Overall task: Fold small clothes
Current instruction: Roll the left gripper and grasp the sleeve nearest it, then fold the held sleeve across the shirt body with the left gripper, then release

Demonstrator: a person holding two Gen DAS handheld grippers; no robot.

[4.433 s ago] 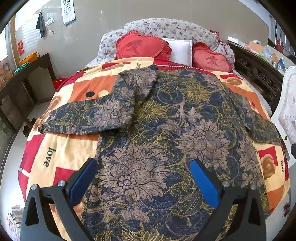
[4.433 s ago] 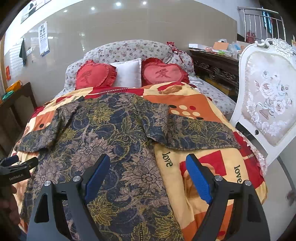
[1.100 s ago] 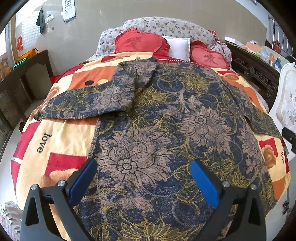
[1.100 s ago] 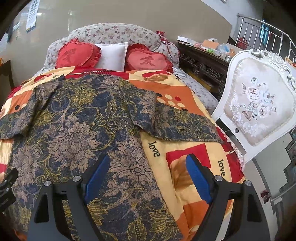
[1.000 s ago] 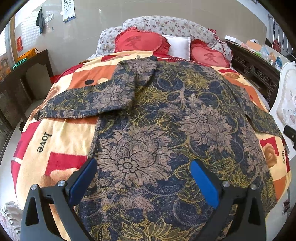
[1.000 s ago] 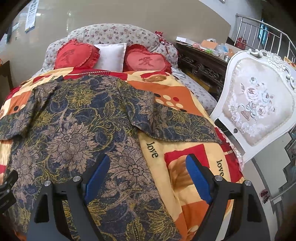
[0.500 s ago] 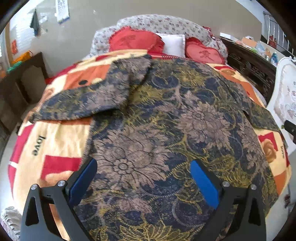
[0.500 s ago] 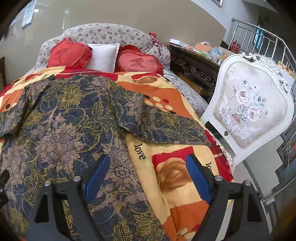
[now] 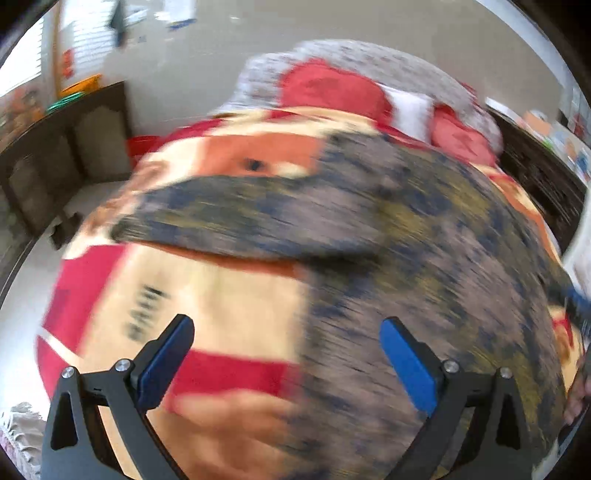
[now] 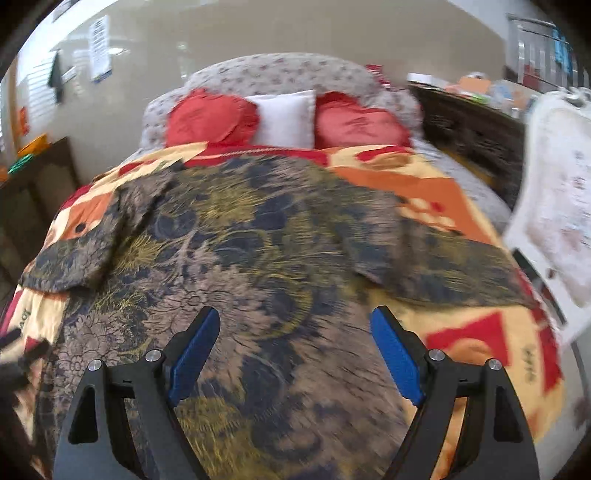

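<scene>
Both tongs, left (image 9: 284,354) and right (image 10: 295,347), gaped empty over my floral shirt (image 10: 258,236); lay flat mid-frame on bed (image 10: 443,192), sleeves out. No fold made; everything left.

Beige wall (image 10: 258,33), dark wooden sideboard (image 10: 469,122), white chair (image 10: 554,206) beside bed (image 10: 476,199).

My left view is heavily motion-smeared: the shirt (image 9: 406,258) and blanket (image 9: 221,295) streak, only my left claw (image 9: 286,354) stays sharp. My right view is milder, blurring toward the chair (image 10: 554,221); the right claw (image 10: 295,350) is crisp. Bright daylight enters from a window (image 9: 22,55) at left. Shadows are soft. Fisheye bends and darkens all edges.
</scene>
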